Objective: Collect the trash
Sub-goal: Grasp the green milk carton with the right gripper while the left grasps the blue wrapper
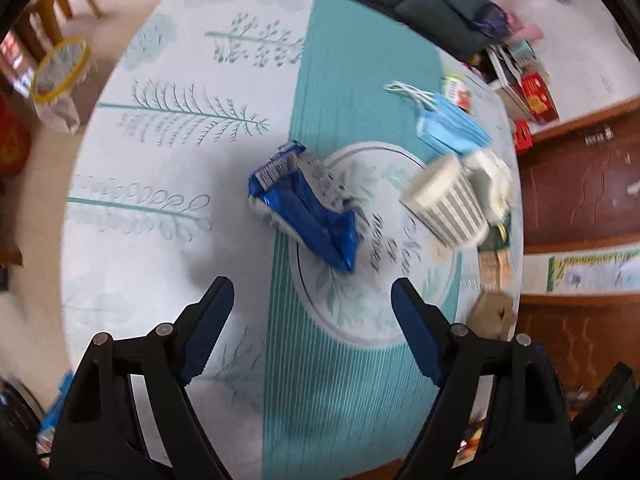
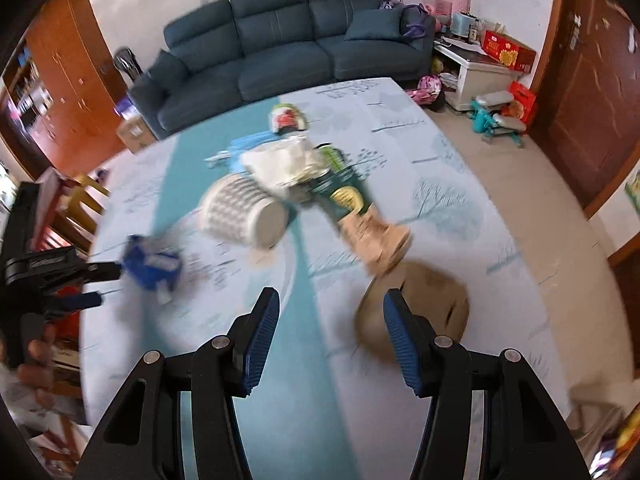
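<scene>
Mostly blue — crumpled snack wrapper (image 1: 305,204), silvery-edged

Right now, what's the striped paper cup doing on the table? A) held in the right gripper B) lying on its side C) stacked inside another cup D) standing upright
B: the striped paper cup lies tipped on the tablecloth, its open mouth facing sideways, with neither gripper touching it.

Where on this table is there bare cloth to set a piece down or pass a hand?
Bare cloth lies left of the blue wrapper, over the printed branches. The far end toward the sofa is free too. Crowded: striped cup, blue masks and tissue cluster on the right.
</scene>
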`<state>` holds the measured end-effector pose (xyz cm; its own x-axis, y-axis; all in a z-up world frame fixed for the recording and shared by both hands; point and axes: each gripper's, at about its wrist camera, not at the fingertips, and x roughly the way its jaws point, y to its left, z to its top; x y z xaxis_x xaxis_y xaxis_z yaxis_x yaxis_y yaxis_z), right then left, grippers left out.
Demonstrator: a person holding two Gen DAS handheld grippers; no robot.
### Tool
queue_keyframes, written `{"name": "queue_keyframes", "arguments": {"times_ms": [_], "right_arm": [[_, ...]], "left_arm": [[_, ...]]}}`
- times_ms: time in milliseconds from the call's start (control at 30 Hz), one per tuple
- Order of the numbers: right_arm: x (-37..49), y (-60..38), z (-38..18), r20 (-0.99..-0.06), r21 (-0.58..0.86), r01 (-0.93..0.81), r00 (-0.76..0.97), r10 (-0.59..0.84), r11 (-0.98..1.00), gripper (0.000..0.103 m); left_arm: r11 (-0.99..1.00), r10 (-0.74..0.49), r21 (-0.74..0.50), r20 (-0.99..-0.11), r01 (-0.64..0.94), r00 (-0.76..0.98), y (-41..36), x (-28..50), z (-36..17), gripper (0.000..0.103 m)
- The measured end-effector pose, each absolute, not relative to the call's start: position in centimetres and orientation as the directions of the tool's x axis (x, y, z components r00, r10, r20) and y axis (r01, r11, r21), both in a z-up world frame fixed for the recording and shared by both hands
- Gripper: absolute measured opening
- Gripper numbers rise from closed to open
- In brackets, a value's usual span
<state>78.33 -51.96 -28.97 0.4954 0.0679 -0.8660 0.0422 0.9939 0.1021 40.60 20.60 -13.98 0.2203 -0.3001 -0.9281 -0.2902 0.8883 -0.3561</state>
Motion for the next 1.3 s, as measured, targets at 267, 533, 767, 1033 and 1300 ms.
{"name": "queue_keyframes", "arguments": {"times_ms": [267, 533, 767, 1033, 1300], "right_arm": [[86.7, -53.6, -33.5, -0.906, 0.018, 0.014, 0.423, 0.011, 1.000, 0.055], [91.5, -52.8, -37.6, -0.939, -0.001, -0.053, 0.345, 0.018, 0.999, 0.060], [92.0, -52.1, -38.9, -0.948, 0.010, -0.086, 0.317, 0.037, 0.996, 0.042], [88.1, -51.0, -36.2, -0.932, 0.111, -0.048, 0.342, 0.121, 0.993, 0.041], [83.2, -49.4, -33.9, -0.896, 0.268, -0.006, 0.365, 0.252, 0.963, 0.041]], "left_arm": [[0.868, -0.313, -0.356, -0.933, -0.346, 0.175, 20.7, 42.7, -17.7, 0.075], [0.857, -0.320, -0.359, -0.933, -0.370, 0.164, 20.4, 43.6, -19.1, 0.074], [0.848, -0.340, -0.371, -0.929, -0.378, 0.149, 19.7, 44.9, -19.7, 0.063], [0.857, -0.342, -0.364, -0.931, -0.366, 0.126, 17.8, 46.6, -19.5, 0.057], [0.907, -0.322, -0.334, -0.942, -0.257, 0.091, 16.5, 47.0, -18.7, 0.036]]}}
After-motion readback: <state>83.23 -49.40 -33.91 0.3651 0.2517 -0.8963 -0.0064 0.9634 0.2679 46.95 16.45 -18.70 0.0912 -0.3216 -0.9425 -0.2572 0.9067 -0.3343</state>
